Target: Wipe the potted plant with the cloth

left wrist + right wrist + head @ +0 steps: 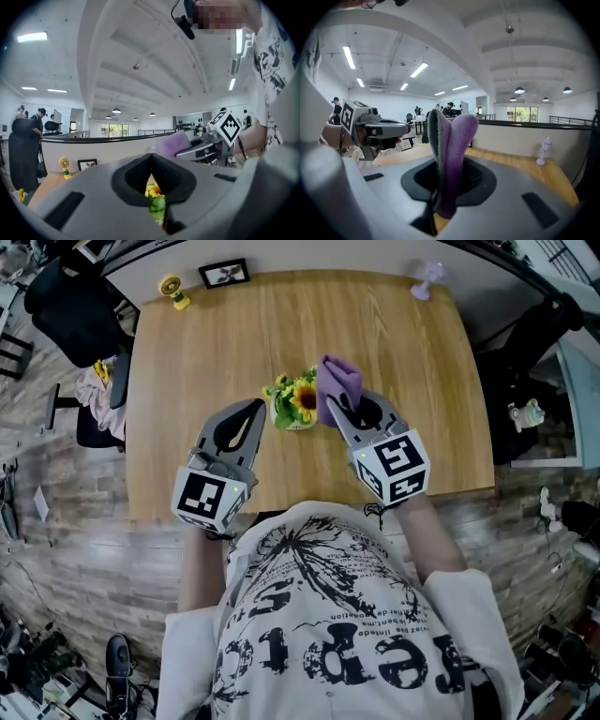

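One table: a pale wooden top is seen from above, stretching from the near edge, by the person, to the far edge, by a white wall.
Shirt: white cloth with black print is worn by the person, and the near part of the head view is filled by it.
Left gripper: it is held over the near left part of the table, pointing far and to the right at the plant. Its jaws are pressed together with nothing between them, and the plant is seen past them through the slit below their tips.
Right gripper: it is held to the right of the plant, pointing toward the far side. Its jaws are pinched on the cloth.
Cloth: a purple folded piece is gripped at its lower end and stands up above the jaws, just to the right of the plant. Whether the plant is touched by it cannot be told.
Potted plant: yellow flowers and green leaves are set in a small pot on the near middle of the table, between the tips of the two grippers.
Picture frame: it is stood at the far edge, left of centre.
Yellow fan: it is placed at the far left corner.
Purple fan: it is placed at the far right corner.
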The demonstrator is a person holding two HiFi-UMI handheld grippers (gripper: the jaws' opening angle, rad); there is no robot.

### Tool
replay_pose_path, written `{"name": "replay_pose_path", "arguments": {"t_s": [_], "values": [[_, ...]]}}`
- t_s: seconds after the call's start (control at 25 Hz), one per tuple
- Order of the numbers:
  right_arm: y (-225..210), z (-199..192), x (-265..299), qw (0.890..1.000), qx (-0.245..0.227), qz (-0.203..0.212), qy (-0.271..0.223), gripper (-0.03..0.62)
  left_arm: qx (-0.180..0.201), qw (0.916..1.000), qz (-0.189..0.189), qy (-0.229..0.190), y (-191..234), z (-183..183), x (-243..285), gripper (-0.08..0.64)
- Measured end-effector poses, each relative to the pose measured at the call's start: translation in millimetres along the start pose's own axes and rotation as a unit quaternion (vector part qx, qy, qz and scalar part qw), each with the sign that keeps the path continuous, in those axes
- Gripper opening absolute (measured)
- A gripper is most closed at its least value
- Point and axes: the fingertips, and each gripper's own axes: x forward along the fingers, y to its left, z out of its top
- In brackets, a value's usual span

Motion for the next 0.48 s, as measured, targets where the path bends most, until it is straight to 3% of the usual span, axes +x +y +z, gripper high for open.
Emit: {"name": "replay_pose_path", "arguments": {"t_s": [0.24, 0.48], "values": [[-19, 28, -11, 0.997, -0.025, -0.041, -0.064, 0.069, 0.016, 0.9997, -0.008, 0.014, 9, 11, -2, 0.004], [-32, 29, -7, 0.995, -0.002, -0.057, -0.076, 0.064, -0.002, 0.9999, -0.002, 0.011, 23, 13, 5, 0.005]]}}
